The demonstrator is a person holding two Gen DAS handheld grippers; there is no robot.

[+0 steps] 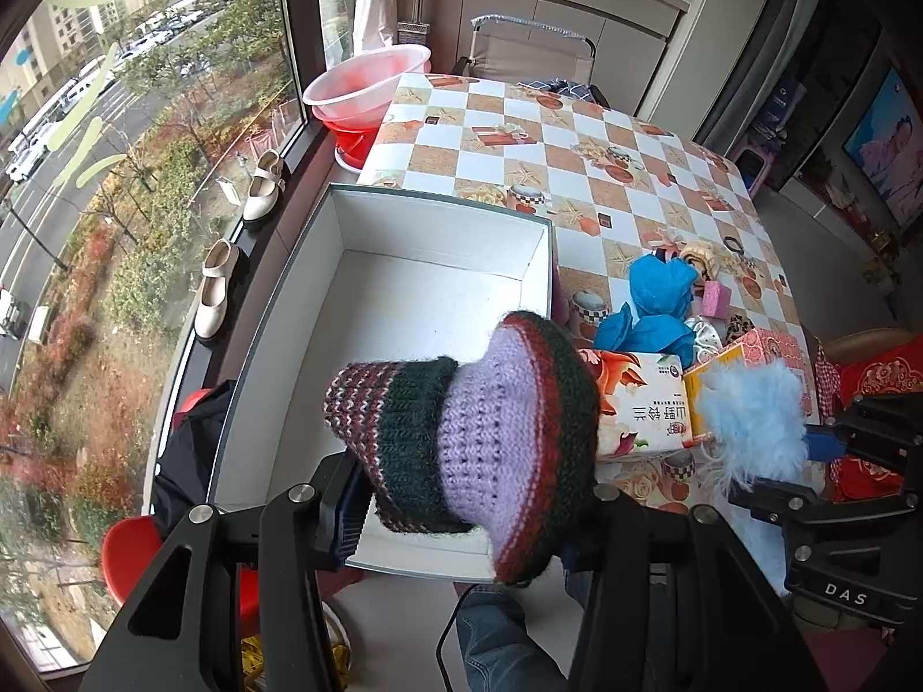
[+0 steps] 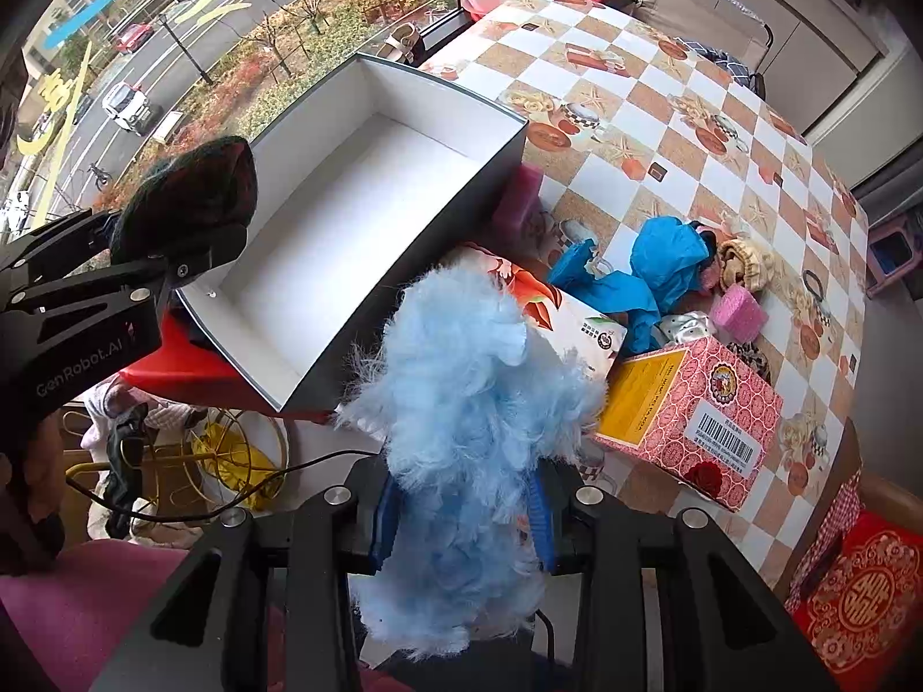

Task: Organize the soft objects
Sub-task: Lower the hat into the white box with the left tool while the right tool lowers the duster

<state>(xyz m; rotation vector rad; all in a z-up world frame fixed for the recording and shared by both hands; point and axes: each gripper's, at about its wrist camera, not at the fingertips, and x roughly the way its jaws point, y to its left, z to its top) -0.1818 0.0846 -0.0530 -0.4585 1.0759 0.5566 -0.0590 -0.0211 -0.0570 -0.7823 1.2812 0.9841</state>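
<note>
My left gripper [image 1: 461,513] is shut on a striped knitted item [image 1: 479,427] in purple, green and red, held above the near end of the open white box [image 1: 323,265]. It also shows in the right wrist view [image 2: 190,196]. My right gripper [image 2: 461,513] is shut on a fluffy light-blue piece [image 2: 467,432], held near the table's front edge, right of the box [image 2: 502,127]; it shows in the left wrist view [image 1: 755,421]. The box is empty inside. Blue cloths [image 2: 663,265], a pink sponge [image 2: 738,311] and small soft items lie on the table.
A floral tissue box [image 2: 554,300] and a pink patterned carton [image 2: 698,415] lie by the box. The checkered table [image 1: 577,132] extends away. A pink basin [image 1: 369,81], shoes on the window sill [image 1: 265,184] and a red stool [image 1: 132,548] are left.
</note>
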